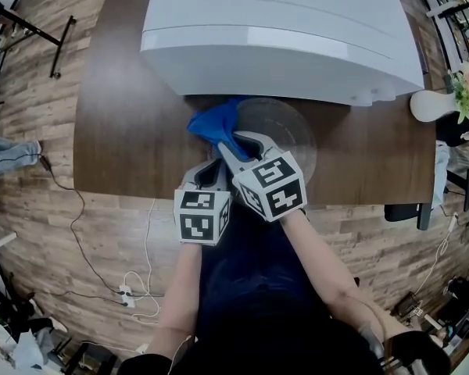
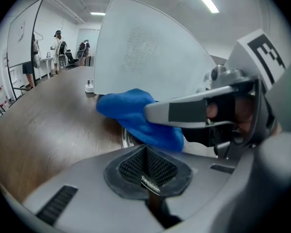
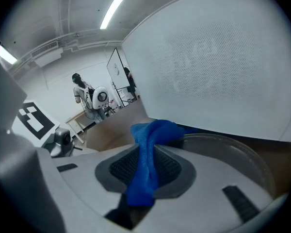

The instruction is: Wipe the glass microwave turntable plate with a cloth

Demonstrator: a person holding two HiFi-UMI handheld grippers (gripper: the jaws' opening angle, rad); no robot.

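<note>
Plate: the glass plate [image 1: 291, 135] lies flat on the brown surface [image 1: 125, 131], just in front of the white microwave [image 1: 281, 22]. In the head view the microwave's front edge hides its far rim.
Cloth: the blue cloth [image 1: 215, 123] is bunched up at the plate's left rim, partly over the glass and partly over the surface beside it.
Right gripper: the right gripper [image 3: 145, 171] reaches from the near side toward the plate's left part. Its fingers pinch a fold of the cloth, which runs up between the dark ribbed pads and spills out ahead of them. The plate's raised rim curves just to the right of the fingers in the right gripper view.
Left gripper: the left gripper [image 2: 146, 166] sits at the plate's near-left edge, just beside and slightly behind the right gripper. Its fingers are pressed together on a thin glassy edge that shows between the pads, apparently the plate's rim. The cloth lies just ahead of them, with one right finger across it.
Arms: the person's forearms [image 1: 180, 303] come up from the bottom of the head view, close together, the marker cubes nearly touching.
Surroundings: a white vase [image 1: 434, 104] with flowers stands at the surface's right end. Cables [image 1: 137, 287] trail over the wooden floor.
</note>
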